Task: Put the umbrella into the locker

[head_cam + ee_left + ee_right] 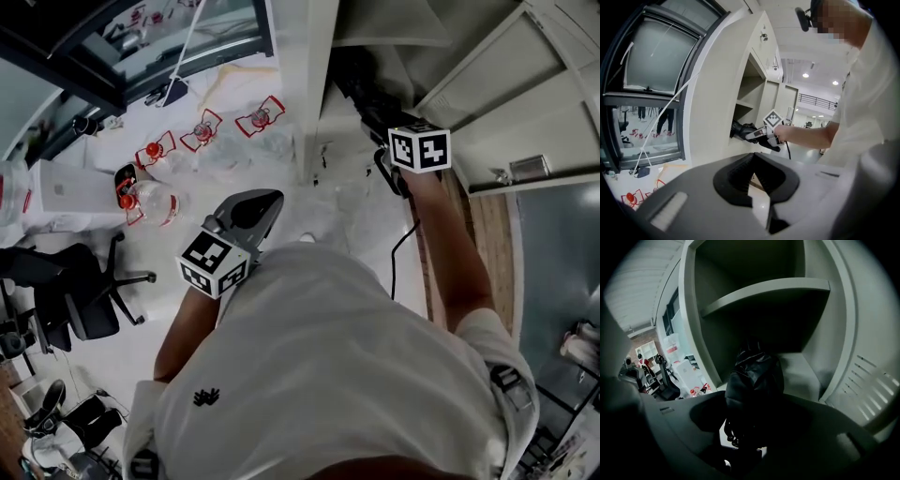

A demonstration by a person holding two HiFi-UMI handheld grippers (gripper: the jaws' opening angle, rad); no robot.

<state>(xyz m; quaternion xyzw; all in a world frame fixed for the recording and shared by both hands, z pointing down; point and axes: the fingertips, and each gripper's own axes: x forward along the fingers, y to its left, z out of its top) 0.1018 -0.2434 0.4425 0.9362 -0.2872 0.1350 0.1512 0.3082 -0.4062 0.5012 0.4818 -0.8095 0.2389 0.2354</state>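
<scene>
Feeding umbrella [752, 376] into locker [829, 333] w/ right gripper [743, 430]: jaws clamped on its near end, far end inside the compartment under the shelf [764, 294]. Can't tell if it's resting on the compartment floor. Left gripper [752, 176] idle, jaws together, nothing between, well back from locker. Est. mostly done. Left to do: seat it, release, pull out.
</scene>
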